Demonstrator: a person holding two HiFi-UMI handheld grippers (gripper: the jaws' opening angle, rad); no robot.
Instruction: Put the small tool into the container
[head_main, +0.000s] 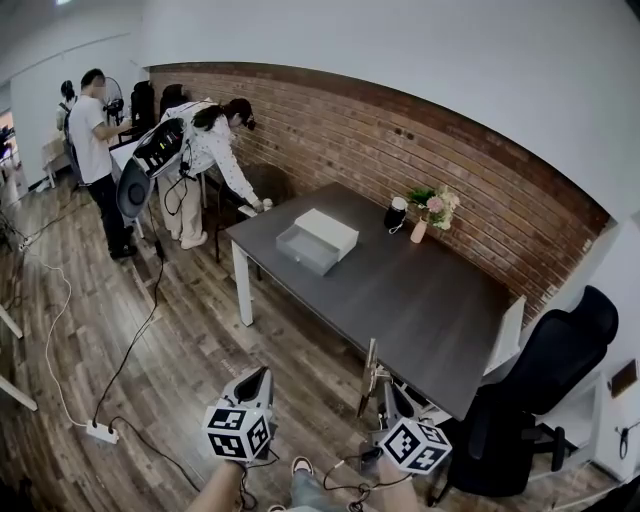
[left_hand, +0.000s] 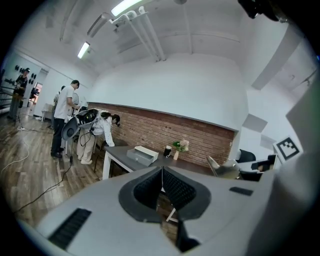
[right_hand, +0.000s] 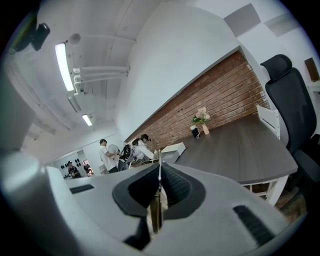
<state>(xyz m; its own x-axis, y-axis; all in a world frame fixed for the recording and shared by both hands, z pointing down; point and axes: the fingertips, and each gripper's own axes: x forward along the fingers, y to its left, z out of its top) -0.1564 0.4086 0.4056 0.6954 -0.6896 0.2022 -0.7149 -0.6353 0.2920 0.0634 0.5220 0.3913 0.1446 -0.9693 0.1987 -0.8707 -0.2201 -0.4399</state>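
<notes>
The container, a grey drawer box with a white top (head_main: 316, 240), sits near the far left end of the dark table (head_main: 420, 300); it also shows in the left gripper view (left_hand: 141, 155) and the right gripper view (right_hand: 171, 150). My right gripper (head_main: 385, 395) hovers over the floor in front of the table's near edge, shut on a thin flat metal tool (head_main: 371, 372) that stands up between its pads (right_hand: 156, 210). The same tool shows at the right of the left gripper view (left_hand: 223, 169). My left gripper (head_main: 260, 375) is beside it, shut with nothing in it (left_hand: 162, 170).
A flower vase (head_main: 419, 228) and a black cup (head_main: 396, 214) stand at the table's back by the brick wall. A black office chair (head_main: 545, 385) is at the right. A power strip (head_main: 100, 432) and cables lie on the wooden floor. People (head_main: 200, 160) stand at the far left.
</notes>
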